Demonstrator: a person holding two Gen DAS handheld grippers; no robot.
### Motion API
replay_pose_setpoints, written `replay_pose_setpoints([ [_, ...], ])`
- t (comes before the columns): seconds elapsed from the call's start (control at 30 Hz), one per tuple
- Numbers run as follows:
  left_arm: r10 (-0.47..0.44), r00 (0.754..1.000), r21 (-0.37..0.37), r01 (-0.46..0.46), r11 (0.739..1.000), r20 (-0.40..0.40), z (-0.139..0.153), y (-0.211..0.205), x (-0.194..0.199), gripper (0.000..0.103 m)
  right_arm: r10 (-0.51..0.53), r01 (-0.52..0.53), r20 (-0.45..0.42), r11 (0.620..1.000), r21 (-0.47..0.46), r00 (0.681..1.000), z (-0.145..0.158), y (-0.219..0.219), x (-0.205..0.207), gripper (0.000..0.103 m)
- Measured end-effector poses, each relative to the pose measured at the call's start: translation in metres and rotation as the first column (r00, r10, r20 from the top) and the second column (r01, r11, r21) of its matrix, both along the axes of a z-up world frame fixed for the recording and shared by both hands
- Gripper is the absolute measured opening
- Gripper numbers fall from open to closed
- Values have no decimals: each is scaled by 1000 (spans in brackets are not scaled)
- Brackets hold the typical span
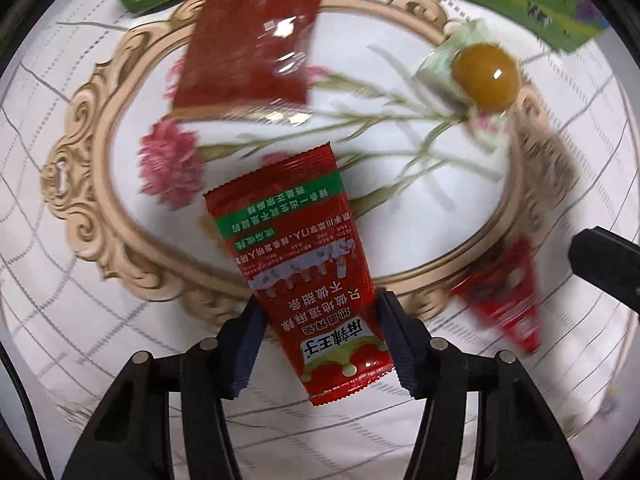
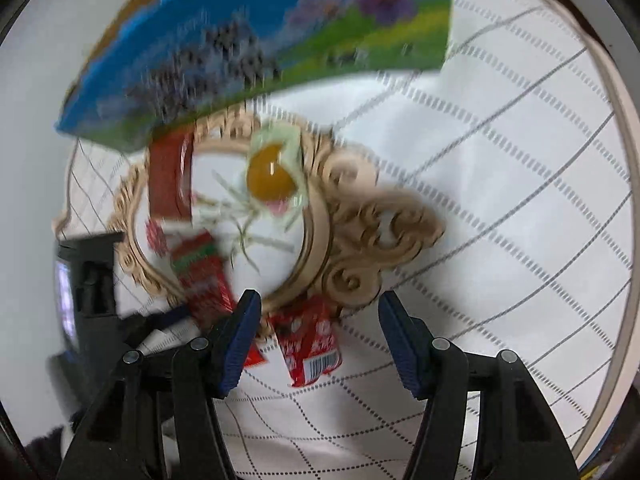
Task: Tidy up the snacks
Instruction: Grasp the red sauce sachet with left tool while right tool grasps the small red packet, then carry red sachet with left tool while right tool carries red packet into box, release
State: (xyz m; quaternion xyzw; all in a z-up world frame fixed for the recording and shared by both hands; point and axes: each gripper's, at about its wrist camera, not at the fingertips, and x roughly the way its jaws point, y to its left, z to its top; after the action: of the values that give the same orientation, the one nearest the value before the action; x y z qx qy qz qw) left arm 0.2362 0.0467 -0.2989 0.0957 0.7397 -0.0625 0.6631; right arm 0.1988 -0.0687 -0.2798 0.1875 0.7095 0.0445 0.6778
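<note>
My left gripper (image 1: 320,320) is shut on a red spicy-snack packet (image 1: 298,264) with green band and white text, held over the near rim of an oval tray (image 1: 92,120) with a carved beige rim and flower print. On the tray lie a dark red packet (image 1: 252,44) and a clear-wrapped yellow ball snack (image 1: 486,76). A small red packet (image 1: 504,300) lies on the cloth by the tray's near right rim. My right gripper (image 2: 320,320) is open and empty, just above that small red packet (image 2: 310,344). The held packet (image 2: 200,276) and left gripper (image 2: 168,324) show at left.
A green and blue carton (image 2: 256,40) stands behind the tray; it also shows in the left wrist view (image 1: 532,4). The tray sits on a white cloth with grey grid lines (image 2: 500,220). The right gripper's black body (image 1: 604,268) shows at the right edge.
</note>
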Motion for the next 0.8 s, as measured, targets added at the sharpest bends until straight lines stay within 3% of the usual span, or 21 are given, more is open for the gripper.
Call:
replay_pose_setpoints([
  [0.2, 44, 996, -44, -47, 998, -77, -19, 15, -2, 64, 55, -55, -89, 998, 0, 995, -41, 24, -12, 65],
  [0.33, 74, 995, -35, -77, 996, -61, -27, 12, -4, 64, 70, -72, -130, 997, -5, 989, -65, 36, -13, 65],
  [0.43, 96, 994, -34, -98, 995, -42, -27, 18, -14, 62, 88, -92, -116, 995, -28, 989, -66, 40, -14, 60],
  [0.5, 94, 995, -36, -95, 995, -25, -23, 25, -22, 52, 101, -106, -104, 994, -41, 989, -67, 46, -16, 43],
  [0.57, 86, 996, -38, -87, 996, -11, -18, 24, -28, 46, 108, -112, -91, 993, -45, 990, -65, 47, -19, 40],
  [0.8, 37, 998, -81, -32, 996, 56, 19, 14, -32, 45, 66, -66, -38, 998, -7, 997, -44, 46, -31, 39],
])
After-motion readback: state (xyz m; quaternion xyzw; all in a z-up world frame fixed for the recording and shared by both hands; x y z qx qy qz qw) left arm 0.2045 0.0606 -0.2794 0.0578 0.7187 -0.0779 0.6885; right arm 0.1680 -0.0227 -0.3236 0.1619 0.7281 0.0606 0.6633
